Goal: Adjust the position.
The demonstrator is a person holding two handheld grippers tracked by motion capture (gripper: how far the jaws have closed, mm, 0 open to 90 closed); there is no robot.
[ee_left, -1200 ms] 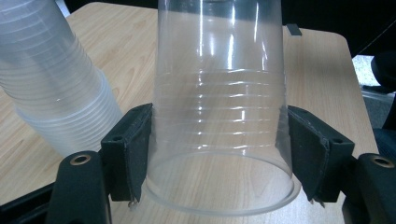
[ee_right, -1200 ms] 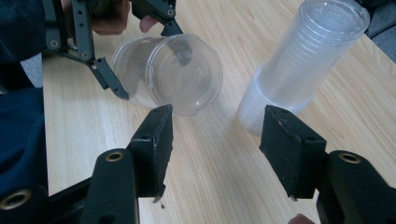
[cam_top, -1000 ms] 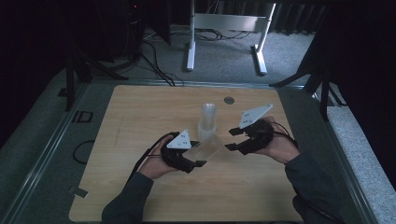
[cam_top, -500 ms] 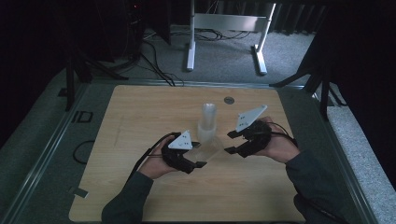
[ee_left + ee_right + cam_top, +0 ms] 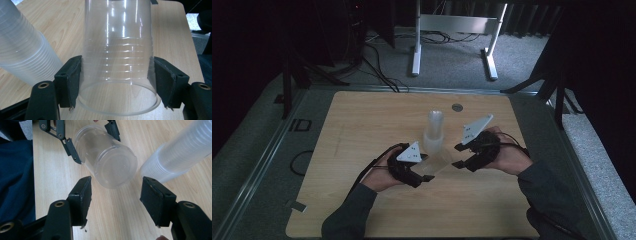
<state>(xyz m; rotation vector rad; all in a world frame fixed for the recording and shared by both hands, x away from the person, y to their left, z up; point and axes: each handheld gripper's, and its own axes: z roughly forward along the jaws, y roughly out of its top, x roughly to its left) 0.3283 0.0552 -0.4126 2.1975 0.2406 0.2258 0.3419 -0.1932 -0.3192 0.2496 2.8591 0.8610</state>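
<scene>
Wooden table | dark room | left tool grips clear cup | right tool empty, parted

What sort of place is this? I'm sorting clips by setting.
Probably a lab or recording workspace, not a home: a bare wooden table inside a metal frame, loose cables on grey carpet, and a metal stand behind it in a dark room.

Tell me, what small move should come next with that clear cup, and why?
Probably the left gripper should carry the cup clear of the stack and stand it on the table. Its jaws press on the cup's sides near the rim, while the right gripper has just been opening: its jaws stand apart, short of the cup's base, touching nothing.
</scene>
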